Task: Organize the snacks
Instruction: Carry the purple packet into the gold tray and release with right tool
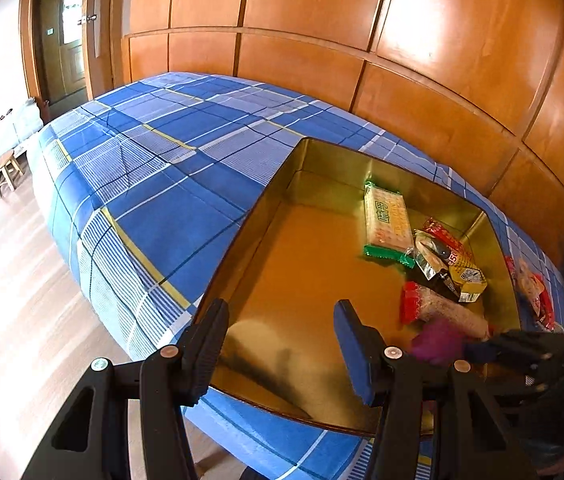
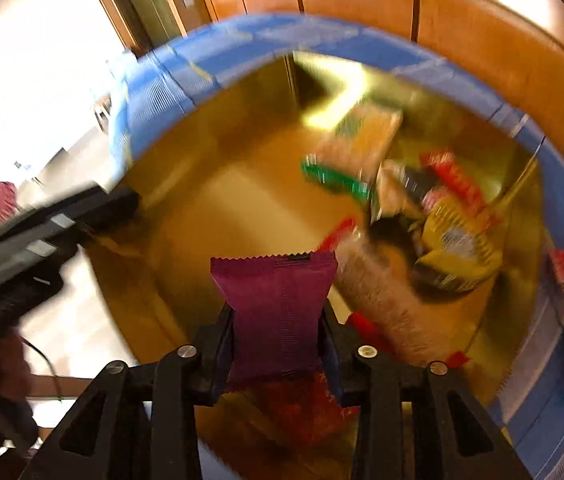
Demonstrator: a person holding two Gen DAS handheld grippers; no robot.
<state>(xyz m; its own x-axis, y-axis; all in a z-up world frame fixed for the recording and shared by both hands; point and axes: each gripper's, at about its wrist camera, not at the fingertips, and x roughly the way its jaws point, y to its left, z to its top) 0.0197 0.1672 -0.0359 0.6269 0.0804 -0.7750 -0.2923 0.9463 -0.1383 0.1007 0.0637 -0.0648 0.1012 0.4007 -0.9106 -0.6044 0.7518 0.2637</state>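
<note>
Left wrist view
- Left gripper point(image 1: 282, 344): released, fingers spread wide, nothing between them; positioned over the near left part of the gold tin.
- Gold tin point(image 1: 277, 184): rectangular, open-topped, resting on the blue plaid bedcover point(image 1: 153, 168); long axis running from near to far.
- Green-ended cracker pack point(image 1: 386, 220): flat on the tin floor, far right area; long axis near to far, parallel to the tin's long sides.
- Yellow packet point(image 1: 470, 276): in the tin's right corner, touching the red and silver wrappers beside it.
- Red-ended oat bar point(image 1: 442, 312): near right area of the tin, long axis left to right, tilted slightly.
- Purple packet point(image 1: 438, 340): blurred, at the near right of the tin, at the tip of the right gripper point(image 1: 482, 350).
- Loose snacks on bedcover point(image 1: 534, 292): right of the tin, outside its wall.
- Wooden panelling point(image 1: 362, 20): behind the bed.

Right wrist view
- Right gripper point(image 2: 277, 344): clenched on the purple packet point(image 2: 275, 312), gripping its lower half.
- Purple packet orientation: long axis along the fingers, serrated end pointing away toward the far side, above the tin floor point(image 2: 221, 200).
- Remaining contents: blurred; cracker pack point(image 2: 358, 144) far, yellow packet point(image 2: 454, 240) right, oat bar point(image 2: 382, 292) just right of the purple packet.
- Left gripper point(image 2: 93, 204): entering from the left edge, over the tin's left wall.
</note>
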